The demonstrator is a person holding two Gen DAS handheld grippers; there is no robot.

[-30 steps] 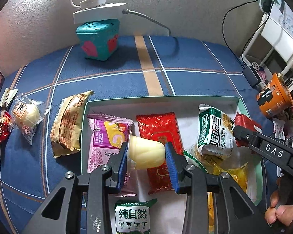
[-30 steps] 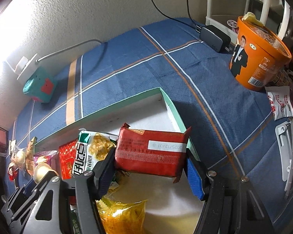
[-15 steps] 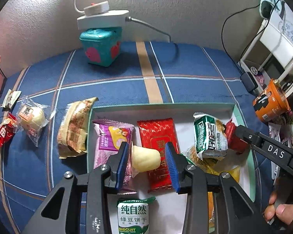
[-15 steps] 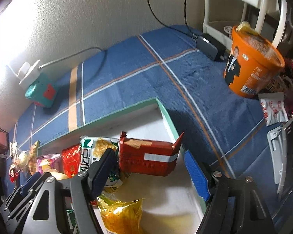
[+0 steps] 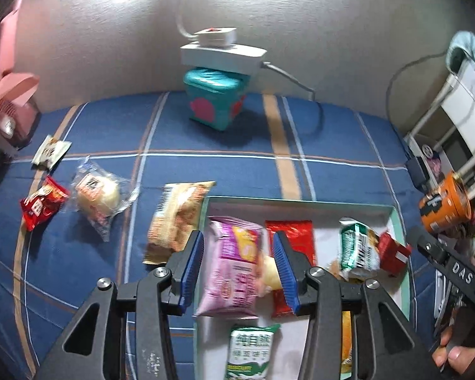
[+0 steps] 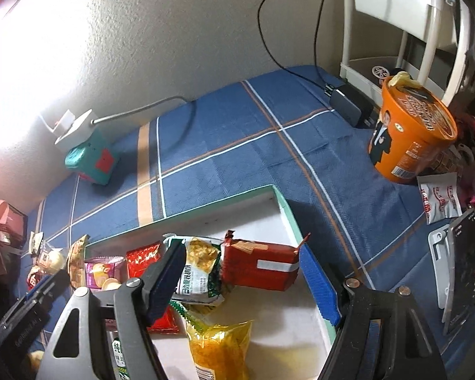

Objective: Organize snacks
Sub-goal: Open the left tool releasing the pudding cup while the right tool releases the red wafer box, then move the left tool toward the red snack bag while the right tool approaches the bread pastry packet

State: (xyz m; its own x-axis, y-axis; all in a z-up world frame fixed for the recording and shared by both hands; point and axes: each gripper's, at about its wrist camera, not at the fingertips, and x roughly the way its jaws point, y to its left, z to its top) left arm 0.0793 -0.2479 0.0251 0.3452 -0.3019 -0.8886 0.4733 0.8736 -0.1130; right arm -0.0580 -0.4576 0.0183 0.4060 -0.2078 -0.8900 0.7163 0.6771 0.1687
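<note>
Both tongs hang released over the shallow white, green-rimmed box (image 5: 399, 221) on the blue plaid bed, the left tongs (image 5: 237, 269) having just been opening, nothing gripped, so the pale yellow wrapped bun (image 5: 269, 274) and red foil packet (image 6: 259, 267) lie inside among sorted snacks.

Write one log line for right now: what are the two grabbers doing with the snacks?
left gripper: open, empty, jaws just opened | pale yellow bun: lying in white box | right gripper: open | red rectangular packet: released in box
</note>
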